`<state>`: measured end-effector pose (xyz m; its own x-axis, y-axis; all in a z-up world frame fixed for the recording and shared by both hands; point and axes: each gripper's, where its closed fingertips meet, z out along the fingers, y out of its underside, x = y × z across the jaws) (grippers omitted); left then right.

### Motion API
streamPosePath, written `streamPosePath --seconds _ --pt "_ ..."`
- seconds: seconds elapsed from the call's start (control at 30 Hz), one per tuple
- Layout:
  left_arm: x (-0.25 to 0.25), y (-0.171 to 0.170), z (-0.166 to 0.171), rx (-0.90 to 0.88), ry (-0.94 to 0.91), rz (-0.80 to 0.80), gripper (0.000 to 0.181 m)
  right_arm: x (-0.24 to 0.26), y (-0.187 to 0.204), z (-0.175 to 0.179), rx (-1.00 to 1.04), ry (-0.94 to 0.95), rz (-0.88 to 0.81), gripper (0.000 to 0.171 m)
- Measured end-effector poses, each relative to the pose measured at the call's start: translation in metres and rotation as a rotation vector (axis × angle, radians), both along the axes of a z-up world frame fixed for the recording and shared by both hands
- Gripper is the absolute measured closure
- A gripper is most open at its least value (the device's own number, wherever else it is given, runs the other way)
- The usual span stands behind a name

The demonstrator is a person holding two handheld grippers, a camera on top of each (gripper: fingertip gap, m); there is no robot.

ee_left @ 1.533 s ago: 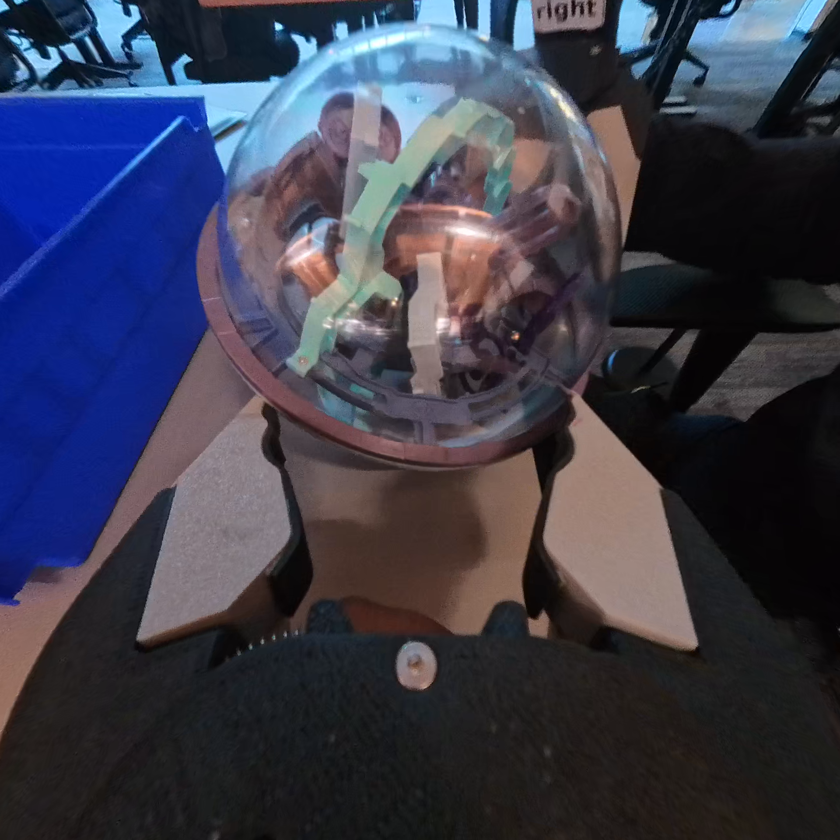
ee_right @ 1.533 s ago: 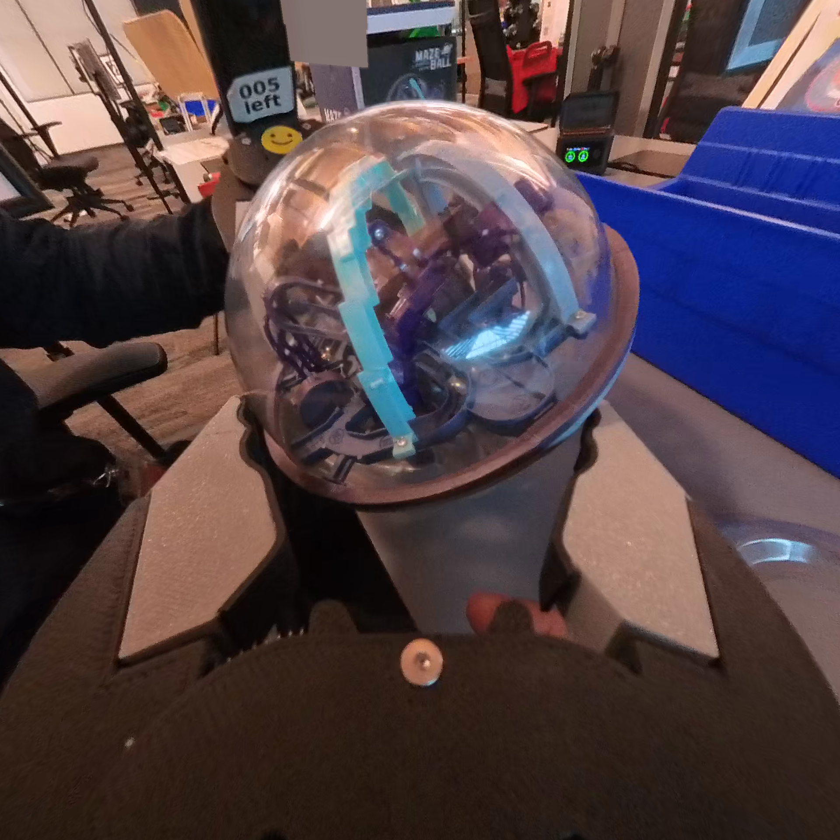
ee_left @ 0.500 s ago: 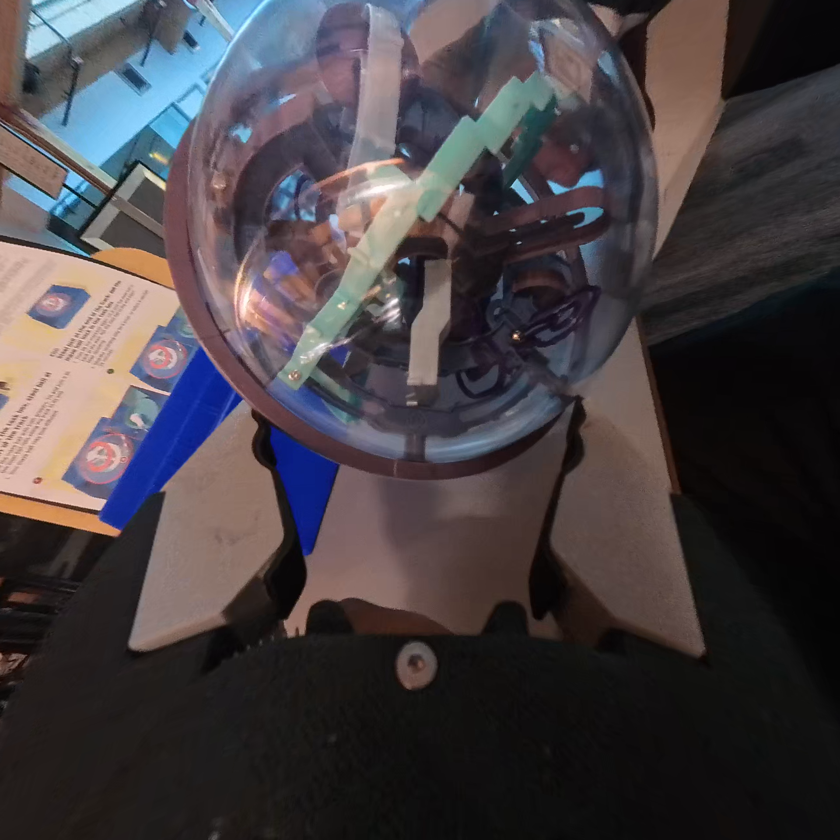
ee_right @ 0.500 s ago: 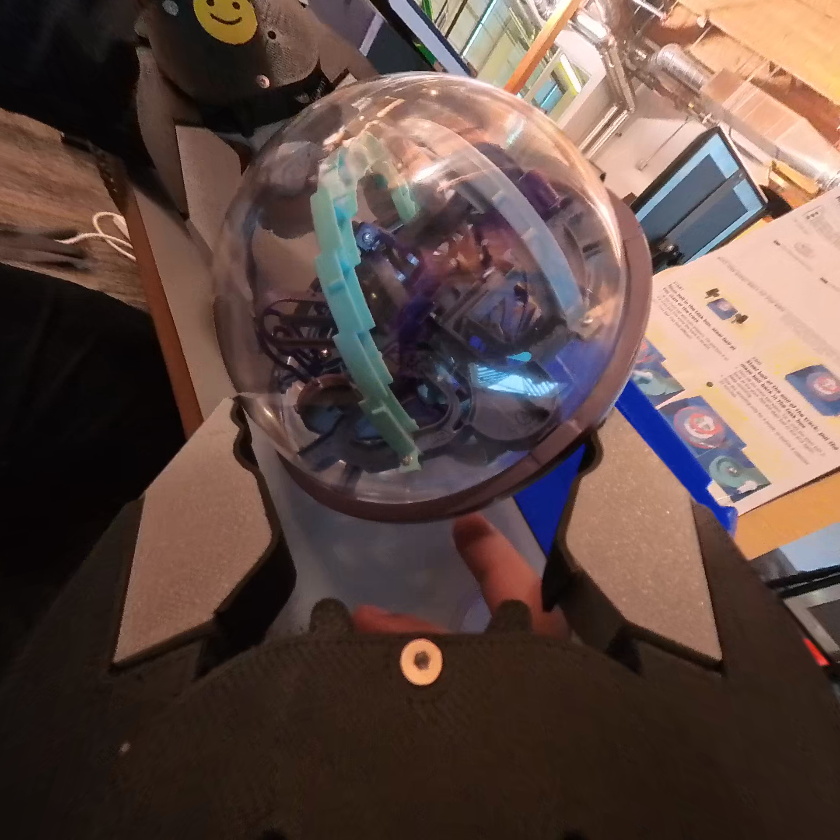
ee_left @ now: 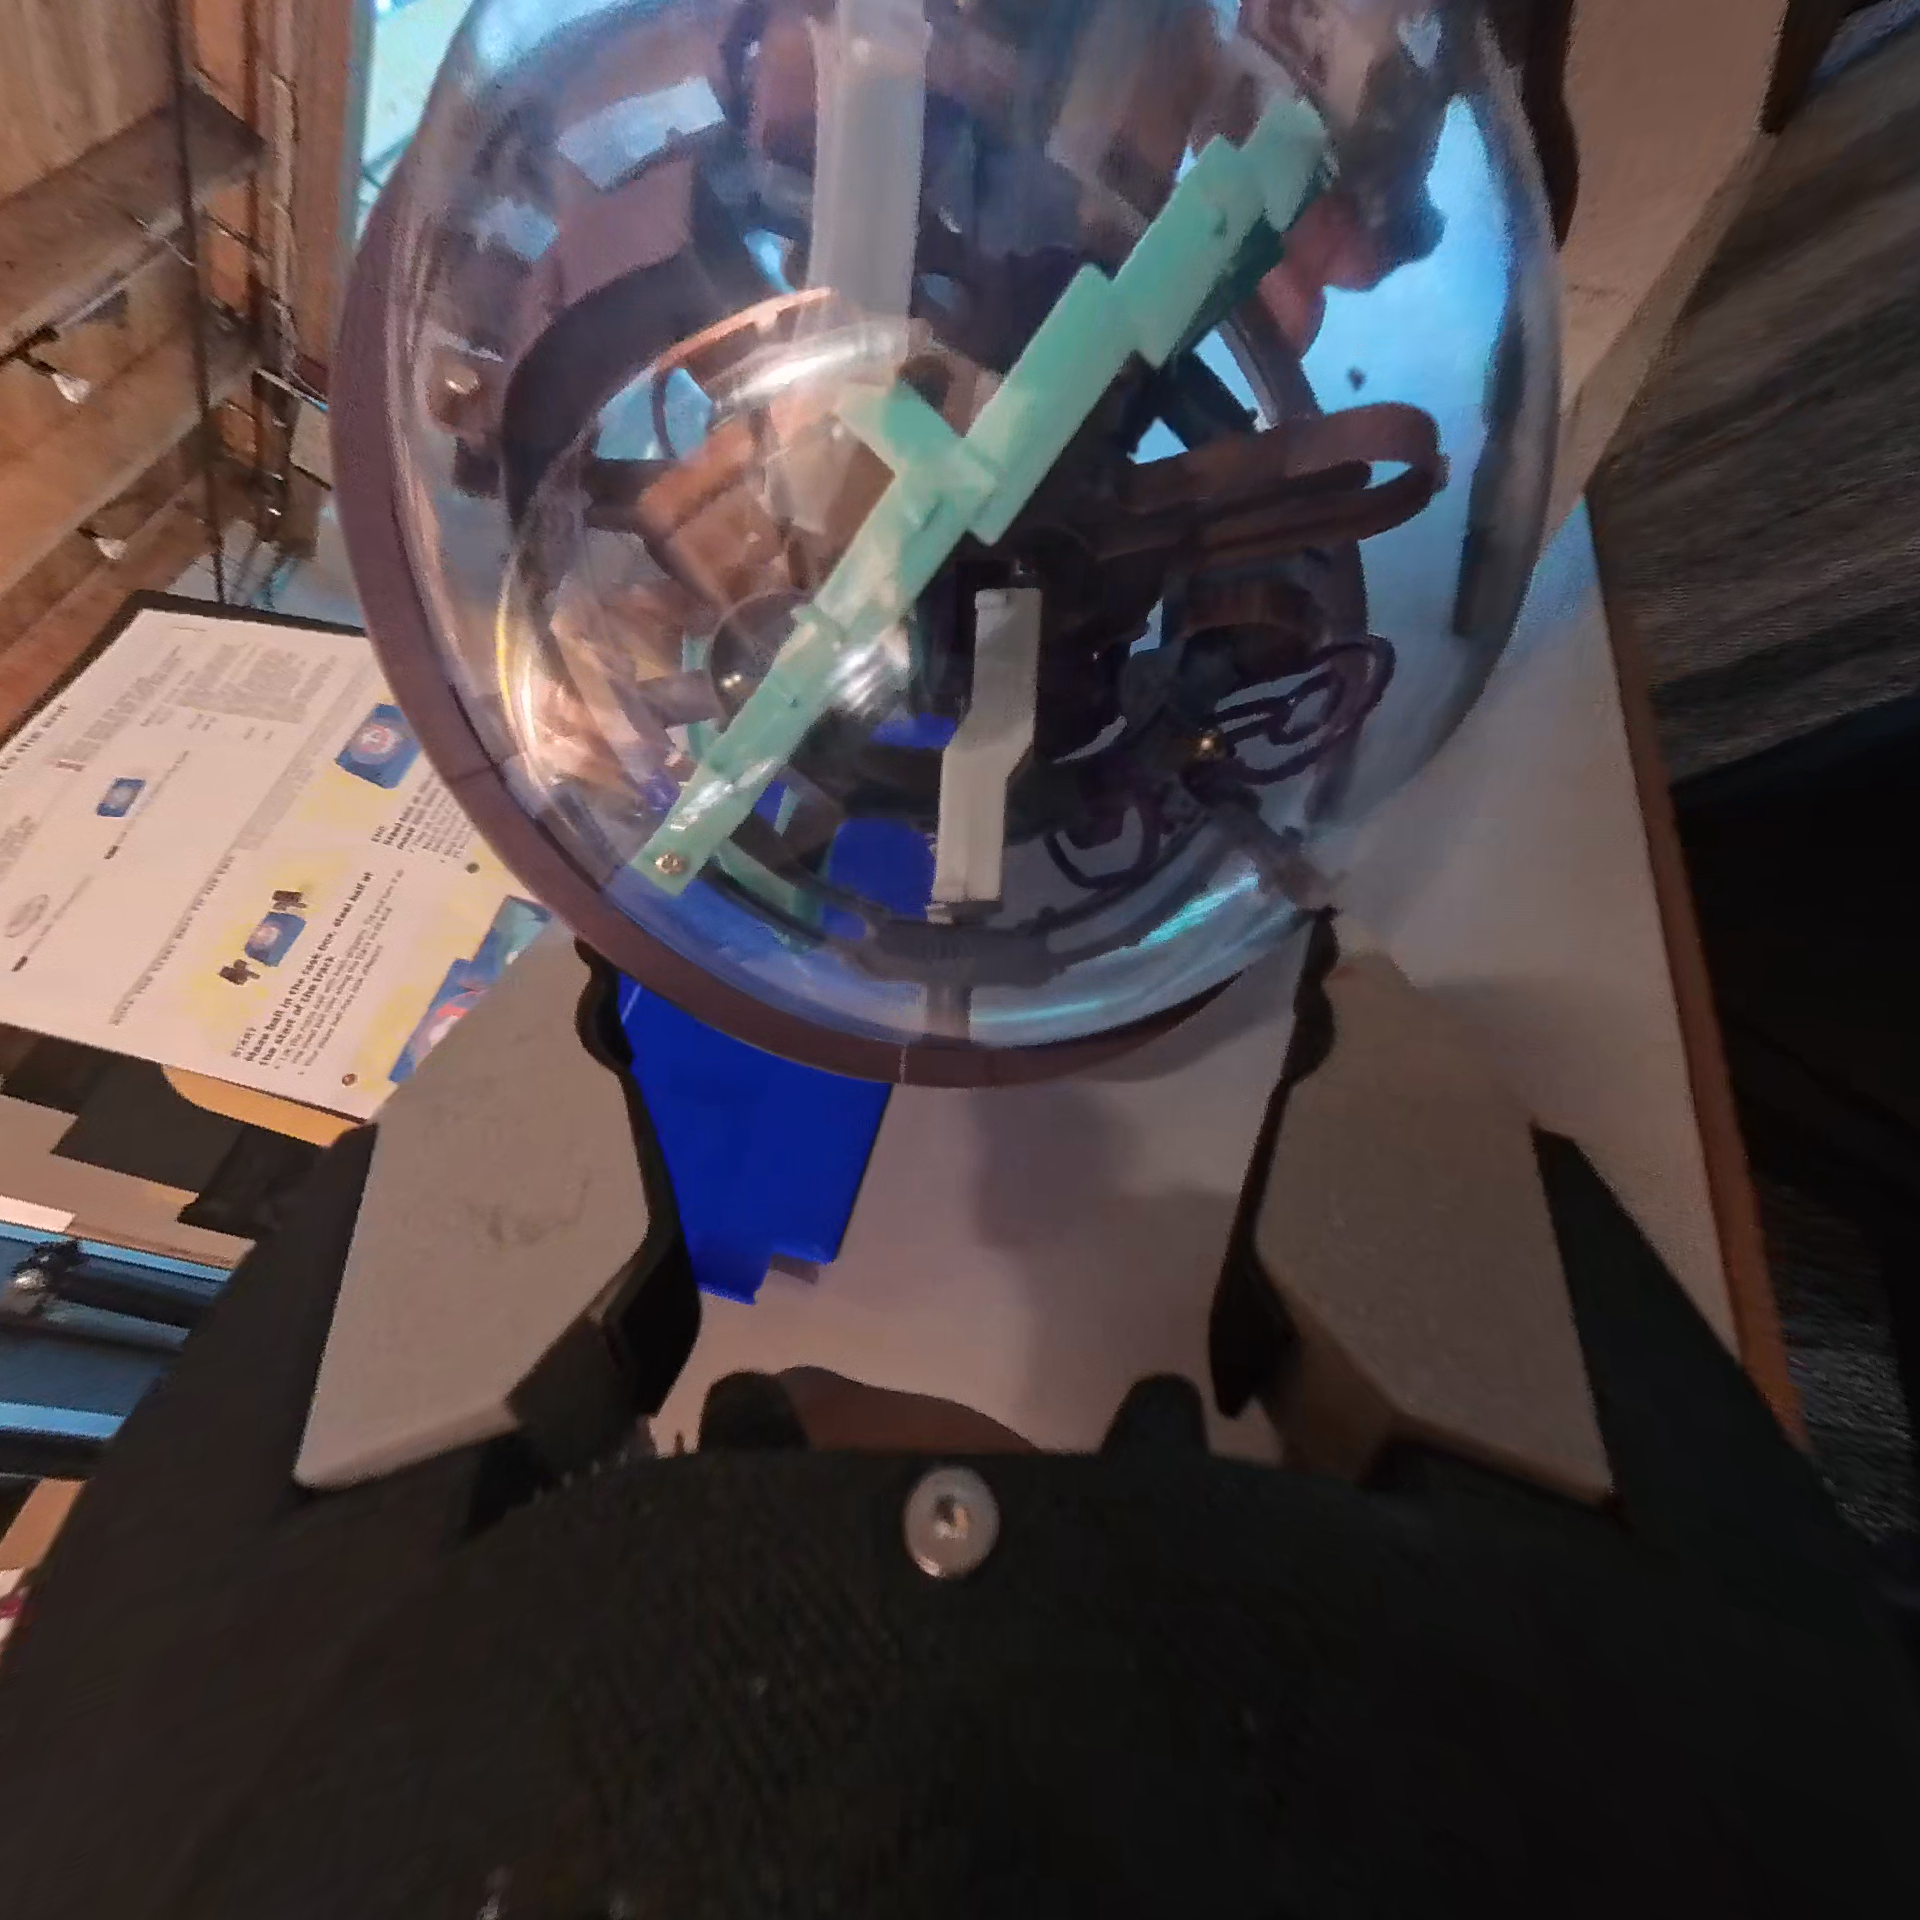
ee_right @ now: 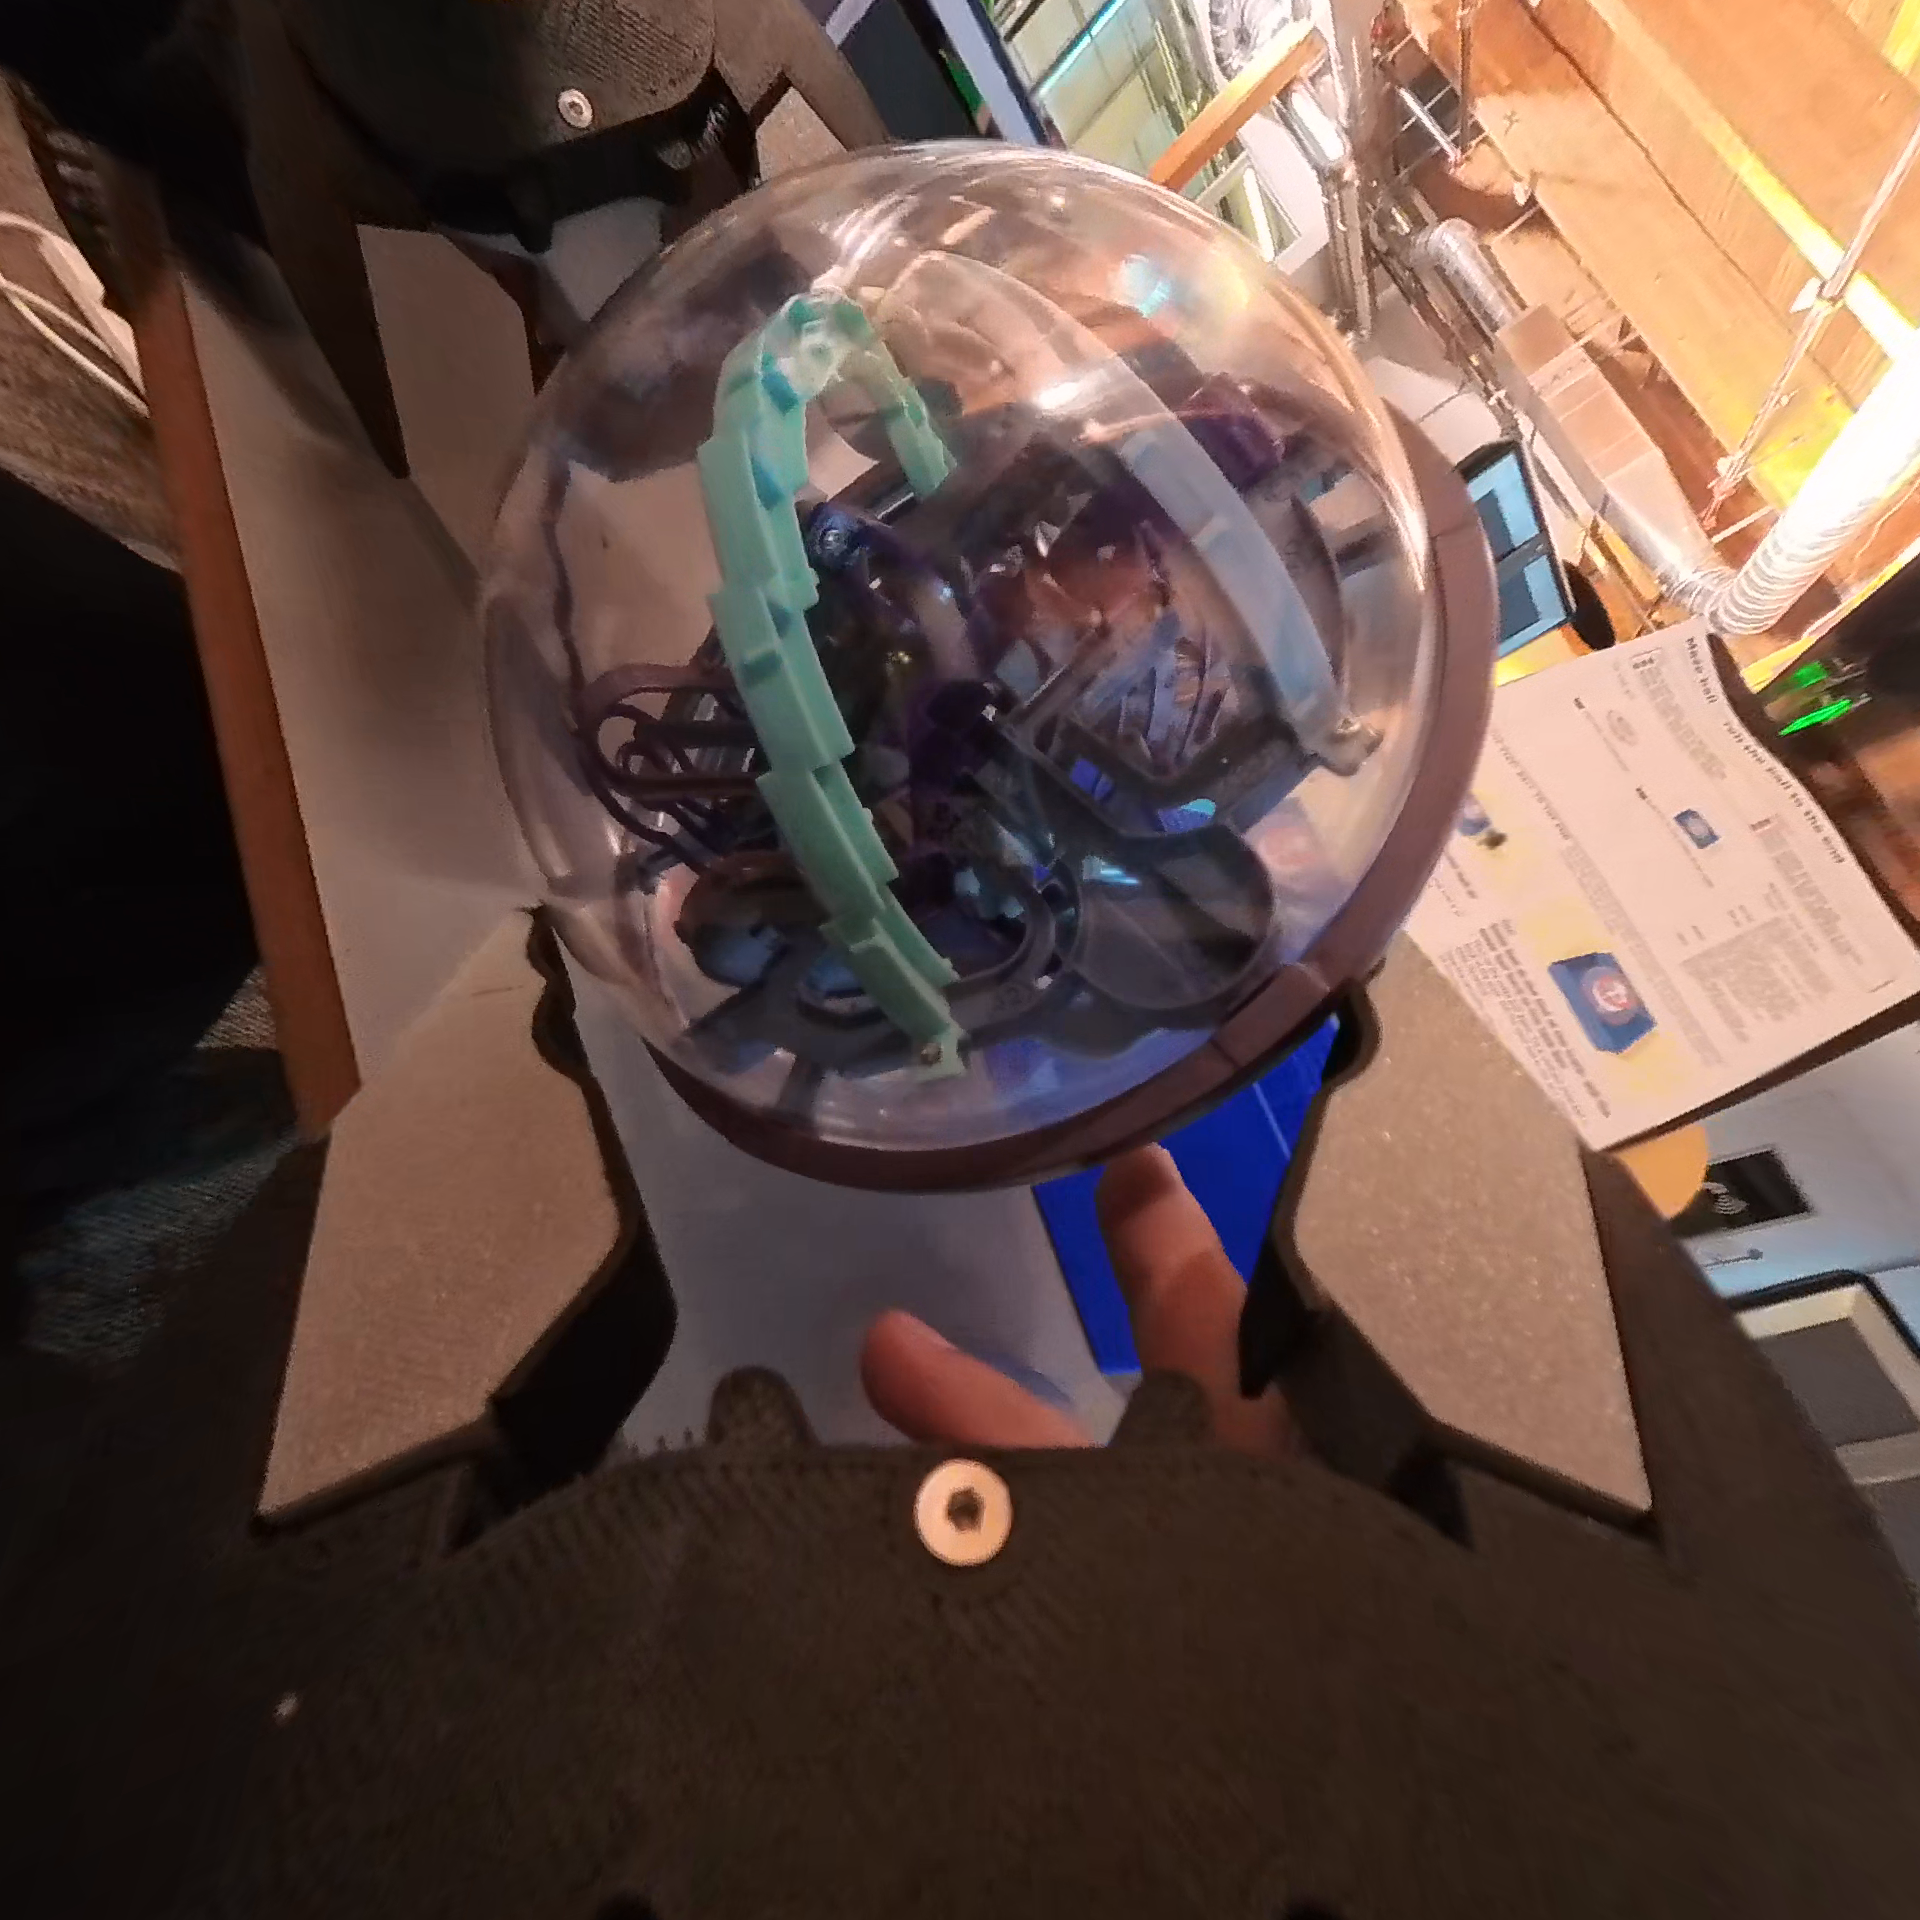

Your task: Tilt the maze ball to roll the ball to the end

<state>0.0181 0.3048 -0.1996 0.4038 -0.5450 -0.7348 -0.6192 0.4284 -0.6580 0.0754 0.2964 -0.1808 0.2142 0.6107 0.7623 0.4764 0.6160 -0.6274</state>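
Both claws pinching the maze ball, now tipped well over.

Left gripper [ee_left: 951, 956] and right gripper [ee_right: 940, 1023] each gripped the maze ball [ee_left: 935, 520] at its dark equator rim, sphere just ahead of the fingertips. Since 1.5 s ago the whole hold had rolled: the blue bin [ee_left: 758, 1132] slid from beside the left claw to behind it, and an instruction sheet [ee_right: 1683, 883] and ceiling came into view. Judgement: tilt under way; the small ball's position was not discernible.

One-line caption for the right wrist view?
Right gripper fingers holding a clear maze ball tilted above the table.
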Motion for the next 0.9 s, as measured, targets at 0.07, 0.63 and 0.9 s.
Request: streamPosePath --seconds 0.07,0.63,0.9 --pt "0.0 0.003 0.002 0.017 -0.003 0.01 0.054 0.0 0.002 0.003 0.023 -0.012 -0.007 0.03" --pt "-0.005 0.016 0.046 0.191 -0.014 0.065 0.055 -0.002 0.014 0.045 0.194 -0.061 -0.042 0.03" --pt "-0.007 0.022 0.063 0.214 -0.023 0.077 0.054 -0.005 0.013 0.066 0.259 -0.063 -0.047 0.029"
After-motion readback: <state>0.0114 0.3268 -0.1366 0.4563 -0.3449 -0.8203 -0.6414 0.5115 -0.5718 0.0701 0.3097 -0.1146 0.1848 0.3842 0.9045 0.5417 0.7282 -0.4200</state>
